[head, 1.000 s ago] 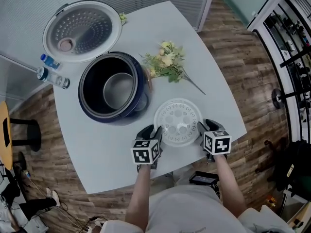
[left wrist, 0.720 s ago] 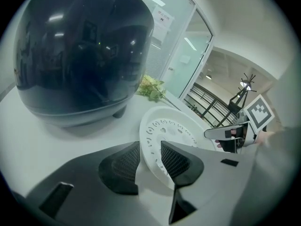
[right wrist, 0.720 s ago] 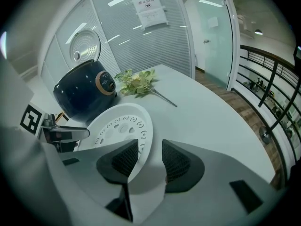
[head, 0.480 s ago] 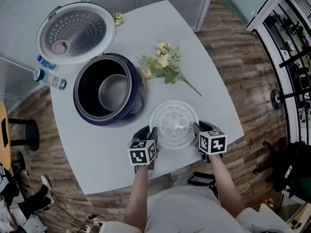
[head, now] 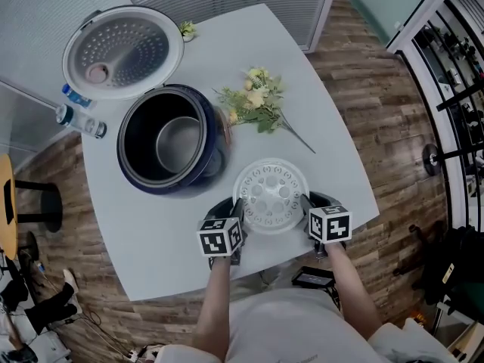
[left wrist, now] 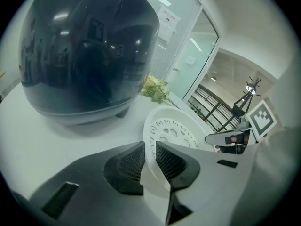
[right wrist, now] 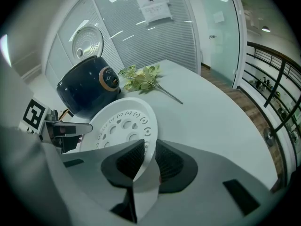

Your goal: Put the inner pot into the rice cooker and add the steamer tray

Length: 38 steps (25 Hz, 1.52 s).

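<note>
The left tool (head: pixel 233 207) (left wrist: pixel 150 147) has just been closing. Its two ribbed pads now sit tight on either side of the white rim of the steamer tray (head: pixel 271 195) (left wrist: pixel 173 132), gripping the tray's left edge. The right tool (head: pixel 308 202) (right wrist: pixel 149 147) has been closing as well, and its pads are pinched on the rim at the opposite, right edge (right wrist: pixel 123 124). The tray lies directly between the two tools, one on each side. It is a round white plastic disc pierced with rings of holes. In the head view it sits low on the bench (head: pixel 166 237), near the front edge and close to the person's body.

Just beyond the tray, to the left, stands the dark blue rice cooker (head: pixel 214 165) with its lid (head: pixel 123 50) swung fully open and back. The lid's perforated inner plate faces up. The inner pot (head: pixel 180 144) is already seated in the cooker, and its grey floor shows through the mouth. The tray and the cooker are near each other but not touching.

A spray of yellow and green flowers (head: pixel 257 100) lies on the bench behind the tray, to the right of the cooker. Two water bottles (head: pixel 85 125) lie at the bench's far left edge, beside the lid.
</note>
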Motion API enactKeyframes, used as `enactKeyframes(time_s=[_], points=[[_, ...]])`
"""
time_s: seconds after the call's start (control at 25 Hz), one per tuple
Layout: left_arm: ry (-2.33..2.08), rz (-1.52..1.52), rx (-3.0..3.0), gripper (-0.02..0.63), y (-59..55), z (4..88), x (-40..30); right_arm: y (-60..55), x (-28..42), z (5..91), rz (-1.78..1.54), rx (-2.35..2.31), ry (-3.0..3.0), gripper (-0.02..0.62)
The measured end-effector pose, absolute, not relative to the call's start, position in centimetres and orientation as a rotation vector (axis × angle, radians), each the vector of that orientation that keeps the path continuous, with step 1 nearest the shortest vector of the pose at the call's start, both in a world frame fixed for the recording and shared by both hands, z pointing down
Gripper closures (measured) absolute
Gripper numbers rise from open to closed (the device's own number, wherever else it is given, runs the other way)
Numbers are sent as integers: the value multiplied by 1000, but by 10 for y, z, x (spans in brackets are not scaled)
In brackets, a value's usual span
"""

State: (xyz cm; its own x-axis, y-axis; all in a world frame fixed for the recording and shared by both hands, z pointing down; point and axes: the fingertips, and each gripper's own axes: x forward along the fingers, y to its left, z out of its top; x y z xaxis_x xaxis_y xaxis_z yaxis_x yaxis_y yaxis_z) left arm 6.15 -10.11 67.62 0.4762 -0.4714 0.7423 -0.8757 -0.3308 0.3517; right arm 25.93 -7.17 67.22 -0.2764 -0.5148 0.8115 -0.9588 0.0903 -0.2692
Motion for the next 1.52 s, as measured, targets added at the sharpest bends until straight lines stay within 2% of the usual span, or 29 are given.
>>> enactKeyframes(time_s=[0.96, 1.52], points=[[-1143, 634, 2079, 555, -111, 621, 78, -75, 279, 612, 1016, 1562, -1929, 531], [-1166, 476, 2174, 563, -121, 551, 87, -85, 290, 548, 975, 1690, -2044, 538]])
